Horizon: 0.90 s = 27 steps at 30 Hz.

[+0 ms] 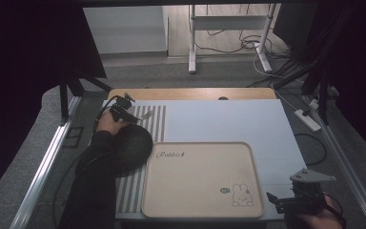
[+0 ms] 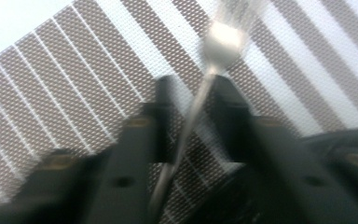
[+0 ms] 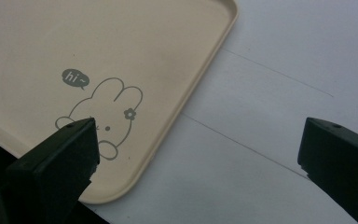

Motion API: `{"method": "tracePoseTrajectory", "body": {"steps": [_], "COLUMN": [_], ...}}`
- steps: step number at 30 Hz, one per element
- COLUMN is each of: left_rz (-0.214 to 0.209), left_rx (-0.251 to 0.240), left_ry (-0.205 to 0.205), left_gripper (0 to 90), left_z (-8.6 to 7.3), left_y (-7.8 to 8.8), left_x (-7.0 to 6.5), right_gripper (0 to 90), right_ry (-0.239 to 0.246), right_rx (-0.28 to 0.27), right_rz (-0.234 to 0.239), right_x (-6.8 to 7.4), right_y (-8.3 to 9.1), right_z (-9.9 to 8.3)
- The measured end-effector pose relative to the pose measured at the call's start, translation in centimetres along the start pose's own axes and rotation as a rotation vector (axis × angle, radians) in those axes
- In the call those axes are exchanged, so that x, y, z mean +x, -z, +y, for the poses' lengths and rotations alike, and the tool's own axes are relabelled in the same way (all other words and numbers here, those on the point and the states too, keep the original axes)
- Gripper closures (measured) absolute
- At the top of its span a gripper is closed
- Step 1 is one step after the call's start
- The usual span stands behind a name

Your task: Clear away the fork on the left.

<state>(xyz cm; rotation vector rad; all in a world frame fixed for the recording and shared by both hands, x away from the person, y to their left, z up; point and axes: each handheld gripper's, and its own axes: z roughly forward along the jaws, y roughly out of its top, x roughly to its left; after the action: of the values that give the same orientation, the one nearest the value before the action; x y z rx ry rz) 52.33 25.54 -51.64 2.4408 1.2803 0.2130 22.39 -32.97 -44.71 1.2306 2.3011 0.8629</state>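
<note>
Jaws of left gripper (image 2: 189,100) closed on fork (image 2: 223,37), striped mat (image 2: 74,84) edge

The room is dim, with black drapes (image 1: 24,71) down both sides. Grey carpet (image 1: 219,76) covers the floor. Beyond the table's far edge stand white stand legs (image 1: 192,47) with loose cables (image 1: 248,43) around them, before a pale wall (image 1: 124,28). A white power strip (image 1: 307,119) lies off the right edge.
</note>
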Motion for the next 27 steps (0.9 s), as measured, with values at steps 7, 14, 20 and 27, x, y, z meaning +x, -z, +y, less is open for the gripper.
{"method": "tracePoseTrajectory", "body": {"steps": [7, 14, 20, 27], "left_rz": [-0.002, 0.093, 0.148, 0.154], "left_rx": [-0.008, 0.034, 0.059, 0.084], "left_ry": [-0.069, -0.120, -0.111, -0.085], "left_gripper": [86.6, 86.8, 86.7, 86.7], "left_z": [-0.3, -0.4, -1.2, -2.4], "left_y": [0.1, 0.6, 2.2, 4.4], "left_x": [0.0, 0.1, 1.3, 2.2], "right_gripper": [0.0, 0.0, 0.0, 0.0], "right_ry": [0.000, 0.002, 0.004, 0.010], "right_rx": [0.000, -0.001, 0.003, 0.006], "right_rz": [0.001, 0.001, -0.001, -0.006], "right_x": [0.0, 0.0, 0.0, 0.1], "right_y": [0.0, 0.0, 0.0, -0.1], "right_z": [0.0, 0.0, 0.0, 0.0]}}
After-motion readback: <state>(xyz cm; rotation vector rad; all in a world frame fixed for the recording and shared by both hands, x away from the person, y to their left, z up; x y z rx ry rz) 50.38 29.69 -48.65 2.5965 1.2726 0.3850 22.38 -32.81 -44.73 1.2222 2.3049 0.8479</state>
